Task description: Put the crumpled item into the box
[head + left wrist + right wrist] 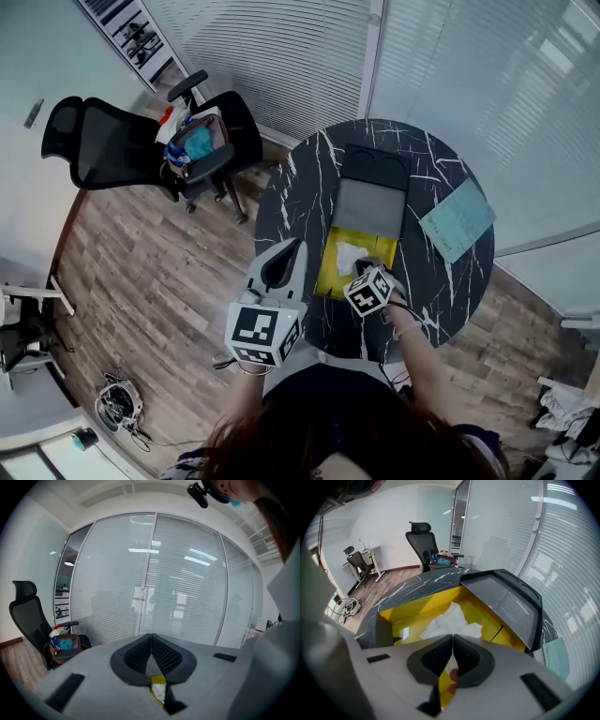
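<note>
Crumpled white paper (pixel 452 618) sits in the yellow open-lidded box (pixel 417 606), apparently pinched at the right gripper (pixel 453 638) tips; releasing comes next. Left gripper (pixel 151 636) is clenched and empty.

Crumpled white paper (pixel 452 619) inside open yellow box (pixel 417 609)

Readable text: none could be made out in any view.
Cube on left gripper (pixel 296 246): black-and-white square markers (pixel 255 328) were shown; no letters or numbers were carried.
Cube on right gripper (pixel 359 266): a like square marker (pixel 368 292) was shown, again without letters.
Teal sheet (pixel 457 218) on the table (pixel 281 202): faint print was seen but was too small to be read.
White sticker (pixel 406 632) in the yellow box (pixel 417 607): no wording could be told.
Wall panels (pixel 131 28): dark pictures were shown, and captions could not be read.
</note>
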`<act>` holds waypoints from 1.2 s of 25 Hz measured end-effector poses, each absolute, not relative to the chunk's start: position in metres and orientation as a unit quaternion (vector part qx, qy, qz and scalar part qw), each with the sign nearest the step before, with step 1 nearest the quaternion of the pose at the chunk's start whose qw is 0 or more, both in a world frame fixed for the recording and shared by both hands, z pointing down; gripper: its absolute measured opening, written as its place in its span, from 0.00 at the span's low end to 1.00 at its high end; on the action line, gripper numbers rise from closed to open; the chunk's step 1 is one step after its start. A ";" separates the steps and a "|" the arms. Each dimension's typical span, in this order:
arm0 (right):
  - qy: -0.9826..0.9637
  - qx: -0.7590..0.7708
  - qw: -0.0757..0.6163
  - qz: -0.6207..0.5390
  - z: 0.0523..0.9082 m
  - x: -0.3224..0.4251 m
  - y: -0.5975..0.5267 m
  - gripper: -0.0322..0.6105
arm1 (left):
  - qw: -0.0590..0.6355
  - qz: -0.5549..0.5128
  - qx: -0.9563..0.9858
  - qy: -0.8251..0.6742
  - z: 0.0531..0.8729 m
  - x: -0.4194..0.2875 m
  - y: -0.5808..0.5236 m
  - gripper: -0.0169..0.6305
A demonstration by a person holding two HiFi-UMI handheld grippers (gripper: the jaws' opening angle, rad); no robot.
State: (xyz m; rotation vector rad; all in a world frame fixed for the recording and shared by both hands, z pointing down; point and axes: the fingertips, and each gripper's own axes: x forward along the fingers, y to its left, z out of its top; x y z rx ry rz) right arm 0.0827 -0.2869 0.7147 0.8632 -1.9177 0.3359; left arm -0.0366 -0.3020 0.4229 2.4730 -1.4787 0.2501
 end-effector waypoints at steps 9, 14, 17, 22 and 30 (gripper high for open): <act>-0.789 0.365 0.477 0.131 0.708 0.080 -0.285 0.09 | 0.119 0.085 0.853 -0.501 0.420 -0.039 -0.297 0.07; -0.786 0.373 0.474 0.138 0.706 0.082 -0.282 0.09 | 0.116 0.083 0.857 -0.495 0.417 -0.040 -0.293 0.07; -0.784 0.378 0.472 0.140 0.703 0.083 -0.279 0.13 | 0.114 0.081 0.860 -0.491 0.415 -0.040 -0.290 0.07; -0.780 0.394 0.465 0.144 0.693 0.083 -0.272 0.14 | 0.110 0.078 0.866 -0.482 0.411 -0.040 -0.283 0.07; -0.774 0.438 0.429 0.159 0.666 0.080 -0.271 0.14 | 0.098 0.071 0.878 -0.464 0.405 -0.043 -0.274 0.07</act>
